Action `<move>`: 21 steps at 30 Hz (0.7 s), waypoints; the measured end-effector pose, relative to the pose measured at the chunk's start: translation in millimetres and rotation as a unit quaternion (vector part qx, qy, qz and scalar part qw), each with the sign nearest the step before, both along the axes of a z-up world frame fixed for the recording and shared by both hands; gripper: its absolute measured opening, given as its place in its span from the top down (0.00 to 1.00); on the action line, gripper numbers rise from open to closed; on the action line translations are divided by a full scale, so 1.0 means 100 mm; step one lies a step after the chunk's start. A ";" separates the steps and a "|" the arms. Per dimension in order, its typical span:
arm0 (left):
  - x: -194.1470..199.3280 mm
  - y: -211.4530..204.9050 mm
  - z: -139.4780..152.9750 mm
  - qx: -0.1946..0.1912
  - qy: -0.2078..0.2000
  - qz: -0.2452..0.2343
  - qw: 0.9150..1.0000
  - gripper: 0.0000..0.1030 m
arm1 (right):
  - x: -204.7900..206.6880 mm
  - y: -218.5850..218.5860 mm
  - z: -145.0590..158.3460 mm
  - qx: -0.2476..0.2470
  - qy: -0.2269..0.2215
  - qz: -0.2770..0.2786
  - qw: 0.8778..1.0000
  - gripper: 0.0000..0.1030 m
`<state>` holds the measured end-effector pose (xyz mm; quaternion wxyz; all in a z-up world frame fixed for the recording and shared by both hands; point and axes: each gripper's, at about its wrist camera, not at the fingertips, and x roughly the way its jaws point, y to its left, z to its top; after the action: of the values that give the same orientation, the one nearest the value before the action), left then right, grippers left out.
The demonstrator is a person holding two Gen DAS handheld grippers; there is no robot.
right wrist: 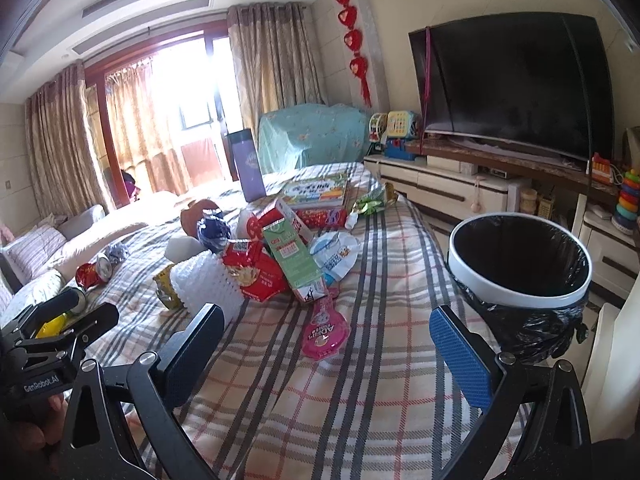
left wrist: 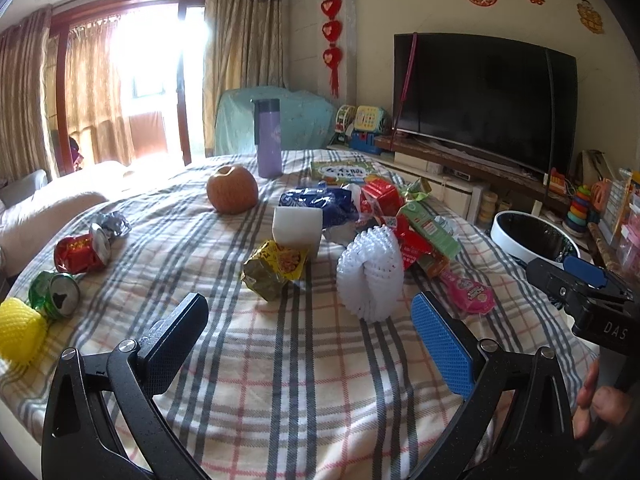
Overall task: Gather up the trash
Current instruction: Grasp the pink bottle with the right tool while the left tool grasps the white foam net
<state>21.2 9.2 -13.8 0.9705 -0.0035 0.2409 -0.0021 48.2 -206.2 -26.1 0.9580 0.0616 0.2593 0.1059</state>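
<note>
Both claws hover released over the plaid bench (left wrist: 304, 360): left claw (left wrist: 308, 340) level before the white foam net (left wrist: 370, 274), right claw (right wrist: 326, 350) near the pink pouch (right wrist: 325, 330), beside the lined bin (right wrist: 516, 286)

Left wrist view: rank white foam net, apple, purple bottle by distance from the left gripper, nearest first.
Measured from the left gripper, open and empty:
1. White foam net, just ahead, slightly right of centre.
2. Apple, mid-table, left of centre.
3. Purple bottle, upright at the far edge of the plaid cloth.
</note>
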 end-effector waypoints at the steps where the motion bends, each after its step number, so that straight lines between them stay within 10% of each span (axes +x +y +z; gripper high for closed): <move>1: 0.02 0.01 -0.01 0.000 0.002 0.000 1.000 0.00 | 0.02 0.00 -0.02 0.001 0.005 0.001 1.000 0.00; 21: 0.74 -0.11 -0.30 -0.023 0.086 -0.042 0.995 0.22 | 0.52 0.01 -0.49 0.000 0.121 0.014 0.993 0.20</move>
<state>95.3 -2.1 -44.1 0.9449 -0.0155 0.3233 -0.0485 100.3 -205.6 -74.8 0.9180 0.0708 0.3742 0.1107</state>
